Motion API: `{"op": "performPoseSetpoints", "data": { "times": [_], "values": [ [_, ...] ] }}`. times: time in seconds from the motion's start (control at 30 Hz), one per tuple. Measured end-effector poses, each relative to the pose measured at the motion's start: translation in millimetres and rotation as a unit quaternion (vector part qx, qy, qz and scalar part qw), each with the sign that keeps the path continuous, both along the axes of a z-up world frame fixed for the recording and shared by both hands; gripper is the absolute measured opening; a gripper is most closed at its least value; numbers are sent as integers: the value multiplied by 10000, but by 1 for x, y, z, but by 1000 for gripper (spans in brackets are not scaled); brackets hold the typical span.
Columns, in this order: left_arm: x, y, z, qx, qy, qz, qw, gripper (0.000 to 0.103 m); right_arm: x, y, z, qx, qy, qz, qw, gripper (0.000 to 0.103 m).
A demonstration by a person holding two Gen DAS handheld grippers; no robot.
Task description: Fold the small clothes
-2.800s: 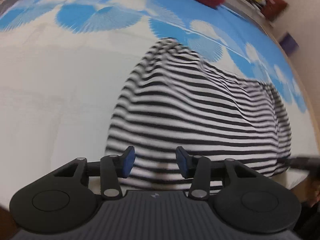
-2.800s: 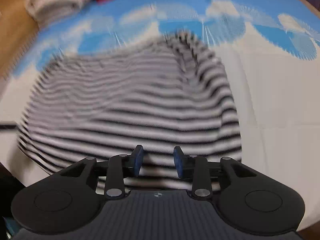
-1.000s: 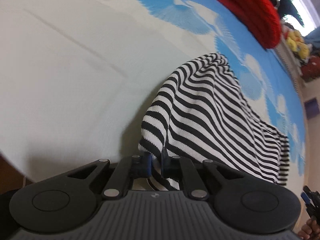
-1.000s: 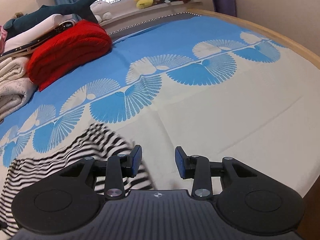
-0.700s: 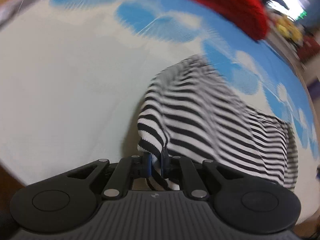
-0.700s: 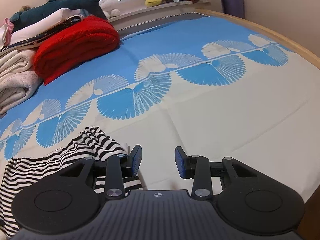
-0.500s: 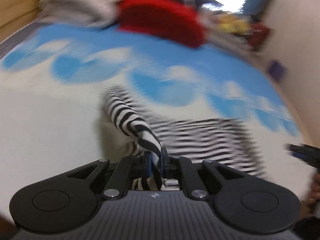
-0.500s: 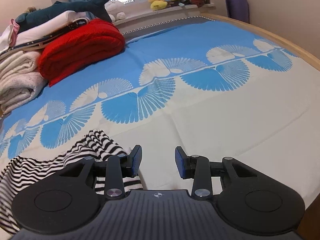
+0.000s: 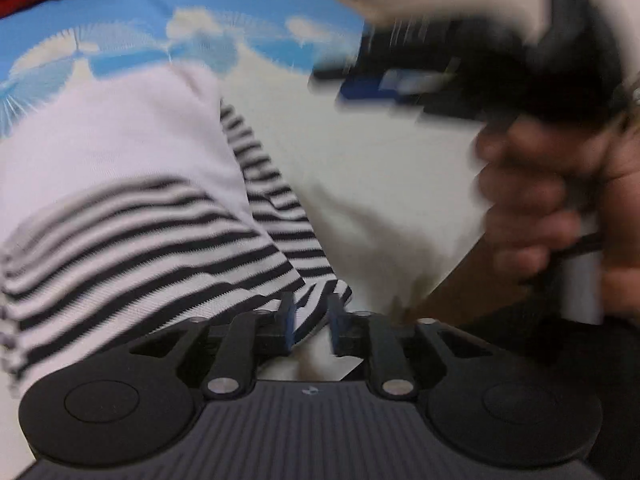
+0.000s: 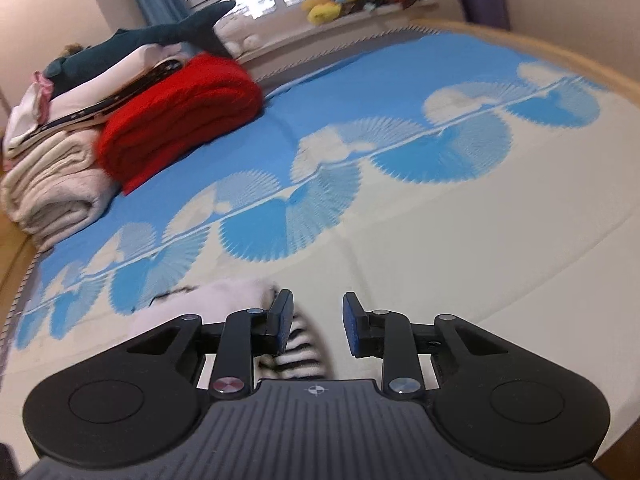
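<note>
The left tongs [image 9: 311,322], whose jaws have just been opening, let go of the striped top [image 9: 132,216], now folded over on the bed [image 9: 380,168] beside the open, narrowing right tongs [image 10: 316,328].

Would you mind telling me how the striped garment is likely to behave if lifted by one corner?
The striped garment is probably floppy: it lies folded over itself in soft curves. Likely light, being thin knit. Its edge between the left gripper fingers may slip out, as they stand apart.
</note>
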State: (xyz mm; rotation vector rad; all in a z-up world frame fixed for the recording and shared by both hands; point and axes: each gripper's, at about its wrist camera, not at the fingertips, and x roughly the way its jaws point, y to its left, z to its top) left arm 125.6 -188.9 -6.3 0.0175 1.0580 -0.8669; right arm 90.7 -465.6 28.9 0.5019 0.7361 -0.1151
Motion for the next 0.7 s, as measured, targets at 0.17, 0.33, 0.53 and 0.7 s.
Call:
{"op": "performPoseSetpoints", "data": {
  "times": [0.17,0.33,0.53,0.7],
  "values": [
    [26,89,28,122,-417,551,9975,47,21,13,-11,629,259,676,9954,34],
    [58,154,2,-75,217,1578,9872,69,49,38,-18,852,455,949,9908,49],
    [76,163,-37,-601,1688,2203,9588,79,78,58,-38,968,877,751,9886,48],
    [78,150,-44,-571,1728,1855,9656,85,77,49,-26,1388,188,532,9887,3]
  ]
}}
